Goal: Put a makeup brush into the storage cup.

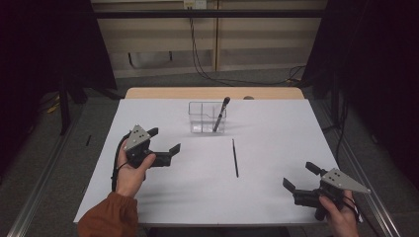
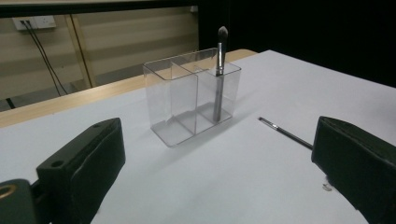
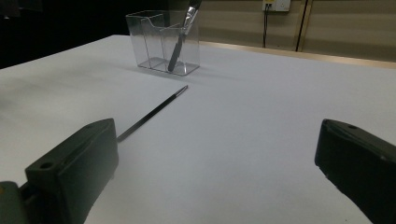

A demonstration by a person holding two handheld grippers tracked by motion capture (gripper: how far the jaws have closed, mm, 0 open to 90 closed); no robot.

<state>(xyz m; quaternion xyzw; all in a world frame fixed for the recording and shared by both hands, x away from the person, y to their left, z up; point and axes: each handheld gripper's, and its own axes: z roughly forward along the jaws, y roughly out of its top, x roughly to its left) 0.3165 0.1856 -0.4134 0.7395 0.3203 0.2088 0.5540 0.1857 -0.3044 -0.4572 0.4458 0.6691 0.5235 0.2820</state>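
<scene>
A clear plastic holder (image 1: 207, 117) with compartments stands at the back middle of the white table. A makeup brush (image 1: 221, 114) leans upright in its right compartment, bristles up. A thin dark brush (image 1: 235, 157) lies flat on the table in front of the holder. My left gripper (image 1: 165, 140) is open, held above the table left of the holder, nothing between its jaws. My right gripper (image 1: 300, 177) is open near the front right corner, also with nothing in it. In the left gripper view the holder (image 2: 191, 95) and thin brush (image 2: 285, 133) lie ahead. The right gripper view shows the thin brush (image 3: 152, 114) and holder (image 3: 163, 43).
The white sheet (image 1: 276, 128) covers the table, with a wooden edge (image 1: 212, 93) showing at the back. Black curtains hang at both sides. Cables run down the rear wall (image 1: 197, 54).
</scene>
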